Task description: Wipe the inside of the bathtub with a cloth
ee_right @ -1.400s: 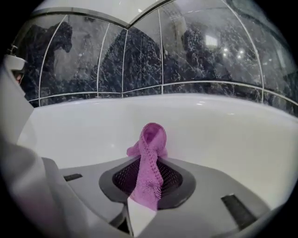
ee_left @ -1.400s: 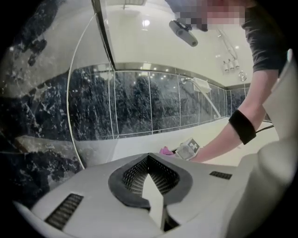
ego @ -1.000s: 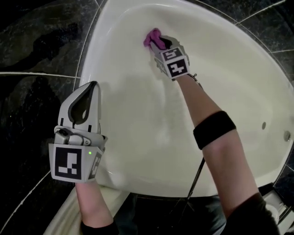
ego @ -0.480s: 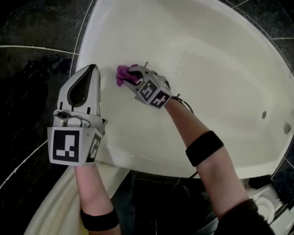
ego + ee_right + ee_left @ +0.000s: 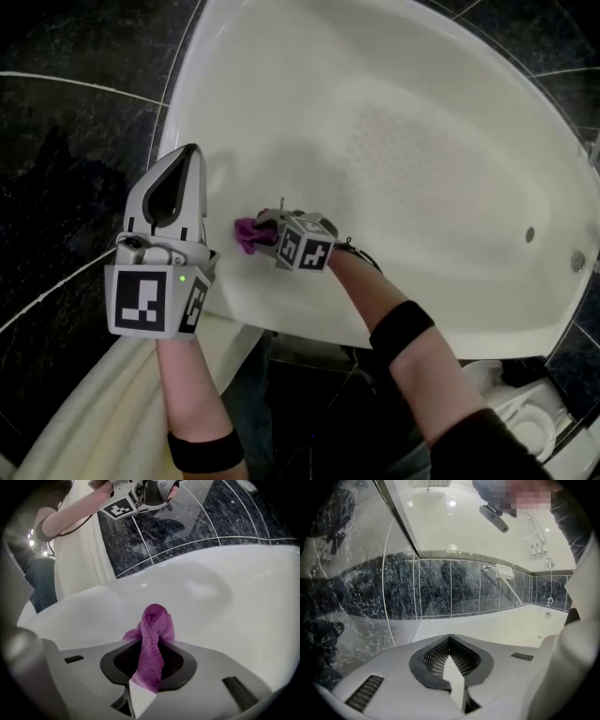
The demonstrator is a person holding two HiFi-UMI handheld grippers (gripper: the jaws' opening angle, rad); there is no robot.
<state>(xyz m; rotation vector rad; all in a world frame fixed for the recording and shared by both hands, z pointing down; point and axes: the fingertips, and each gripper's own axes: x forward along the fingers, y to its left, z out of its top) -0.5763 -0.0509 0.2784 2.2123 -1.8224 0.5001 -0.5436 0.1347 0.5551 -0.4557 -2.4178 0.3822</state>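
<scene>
The right gripper (image 5: 266, 232), swept nearer along the bathtub (image 5: 281, 75) wall, pinches the cloth (image 5: 247, 234) in its jaws mid-wipe (the left gripper (image 5: 178, 183) has its jaws pressed together); the next stroke needs steady pressure.

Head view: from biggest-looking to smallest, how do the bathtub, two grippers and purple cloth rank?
1. bathtub
2. left gripper, though it is nearer the camera, so its lead over the right is unsure
3. right gripper
4. cloth

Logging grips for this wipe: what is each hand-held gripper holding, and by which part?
Right hand-held gripper: the purple knitted cloth, pinched along its bunched middle, a loop poking past the tips. Left hand-held gripper: nothing, jaws together.
</scene>
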